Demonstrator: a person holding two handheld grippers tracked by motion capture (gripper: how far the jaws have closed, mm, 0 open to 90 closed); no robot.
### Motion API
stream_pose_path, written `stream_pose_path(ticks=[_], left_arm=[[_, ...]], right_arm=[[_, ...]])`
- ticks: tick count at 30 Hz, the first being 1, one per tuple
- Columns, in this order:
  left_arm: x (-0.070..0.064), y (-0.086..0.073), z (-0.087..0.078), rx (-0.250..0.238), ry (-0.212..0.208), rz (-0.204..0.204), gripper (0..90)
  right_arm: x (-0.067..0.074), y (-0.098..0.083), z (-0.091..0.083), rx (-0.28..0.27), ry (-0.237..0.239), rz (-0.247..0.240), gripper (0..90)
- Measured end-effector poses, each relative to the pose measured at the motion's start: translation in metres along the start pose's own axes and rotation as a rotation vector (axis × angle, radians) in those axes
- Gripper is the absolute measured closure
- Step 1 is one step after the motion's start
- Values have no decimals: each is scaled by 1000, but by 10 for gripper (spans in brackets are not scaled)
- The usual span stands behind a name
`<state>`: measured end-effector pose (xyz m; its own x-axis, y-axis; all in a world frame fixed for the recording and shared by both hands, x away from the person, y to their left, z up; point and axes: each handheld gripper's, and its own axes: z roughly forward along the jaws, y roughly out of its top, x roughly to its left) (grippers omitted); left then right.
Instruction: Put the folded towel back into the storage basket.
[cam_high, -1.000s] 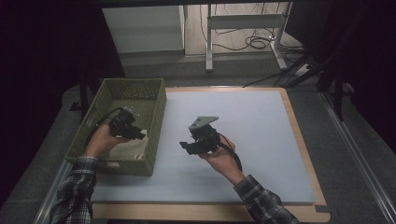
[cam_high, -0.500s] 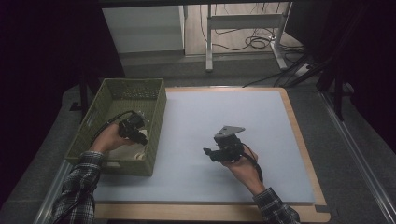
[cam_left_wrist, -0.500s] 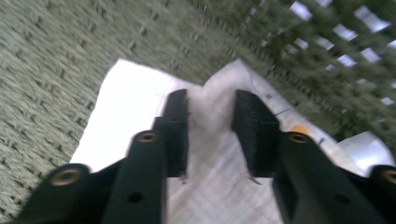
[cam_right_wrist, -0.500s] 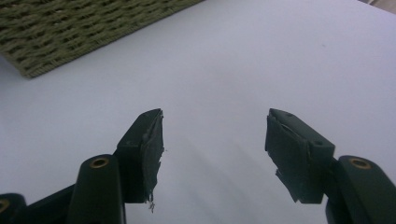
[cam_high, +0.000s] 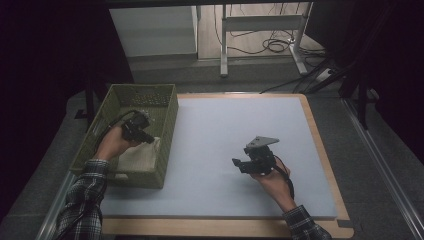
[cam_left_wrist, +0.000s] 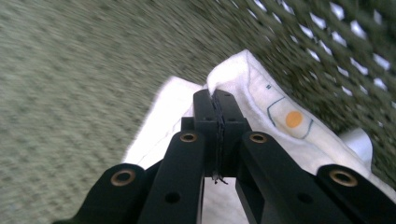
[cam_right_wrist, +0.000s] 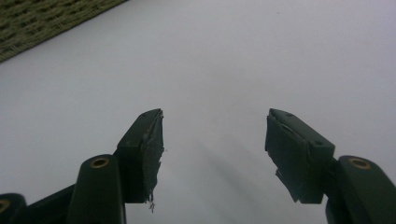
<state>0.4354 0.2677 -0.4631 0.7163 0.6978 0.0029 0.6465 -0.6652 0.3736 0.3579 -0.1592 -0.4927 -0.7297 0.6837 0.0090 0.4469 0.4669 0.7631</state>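
the green woven basket sits at the left edge of the pale blue mat, and a white cloth lies inside it, bunched toward the basket's near right corner. in the left gripper view the cloth carries a small printed mark with an orange dot and rests against the basket's mesh wall

the left gripper is down inside the basket, right over the cloth. its jaws are pressed together with no gap, and their tips sit at a raised fold of the cloth; whether any fabric is pinched between them i cannot tell

the right gripper is held over the bare mat, well apart from the basket and to its right, with a grey three-cornered plate on top. its jaws stand wide apart with nothing between them, only the mat below, and a corner of the basket shows farther off
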Motion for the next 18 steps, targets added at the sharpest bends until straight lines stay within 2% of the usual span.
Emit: stream_pose_path(ticks=[3,5,7,9,12,13,15,18], left_arm=[[3,4,-3,29,72,-20,899],[6,6,-1,51,106,-36,898],[9,8,4,72,122,-51,897],[11,9,11,79,114,-66,892],[10,9,21,65,27,-72,873],[9,10,24,72,18,-71,847],[7,12,24,72,53,-62,761],[10,14,15,4,54,-99,653]], right_arm=[[-4,-5,-1,5,-6,11,376],[-6,-7,-2,4,-7,17,376],[-7,-9,-3,3,-11,21,376],[-8,-11,-3,2,-10,24,376],[-10,-14,-4,4,-10,31,376],[-11,-15,-4,5,-11,35,376],[-13,-17,-4,9,-12,37,376],[-15,-19,-5,7,-15,44,376]])
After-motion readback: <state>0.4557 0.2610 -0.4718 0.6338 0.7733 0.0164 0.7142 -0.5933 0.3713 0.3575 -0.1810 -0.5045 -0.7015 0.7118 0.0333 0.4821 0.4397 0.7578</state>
